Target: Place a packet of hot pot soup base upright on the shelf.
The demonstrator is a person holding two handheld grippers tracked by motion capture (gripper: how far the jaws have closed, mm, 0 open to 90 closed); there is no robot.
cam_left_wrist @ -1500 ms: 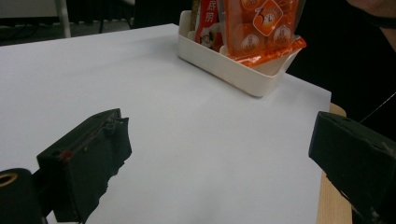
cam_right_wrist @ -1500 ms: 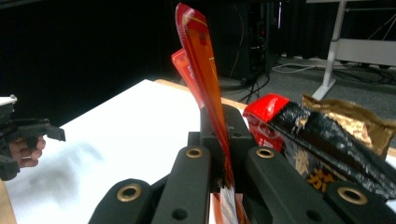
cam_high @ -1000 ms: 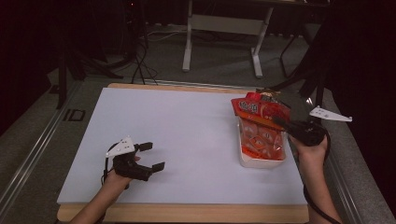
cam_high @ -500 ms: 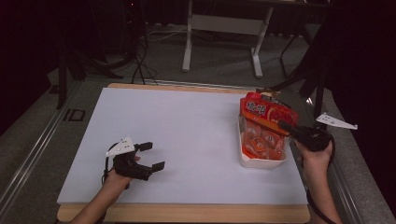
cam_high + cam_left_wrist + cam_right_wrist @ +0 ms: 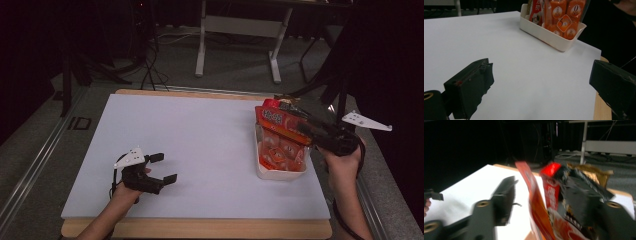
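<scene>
One white tray (image 5: 280, 174) stands at the right side of the bench (image 5: 200, 150), on the white sheet that covers it. Inside the tray, small orange sachets (image 5: 559, 15) stand upright and packed together, wrapped in clear film; one carries a diamond-shaped label with the numeral "3", and two others show a round mark that reads as "0", though the print is too small to be sure. A red-and-white packet with red characters stands at the far end of the same tray in the left gripper view.

Across the tray's top, tilted with its upper end toward the far edge of the bench, lies a flat red-orange snack packet (image 5: 280, 122) with a white panel of writing that cannot be read. In the right gripper view this packet (image 5: 536, 202) stands edge-on between the two jaws, blurred, with a tan-and-dark wrapper (image 5: 591, 176) behind it.

Right gripper (image 5: 300, 122): jaws have just been opening and stand apart on either side of the packet, with a gap showing at the left jaw. Left gripper (image 5: 165, 169): jaws spread wide with nothing between them, low over the near left of the bench, well apart from the tray.
</scene>
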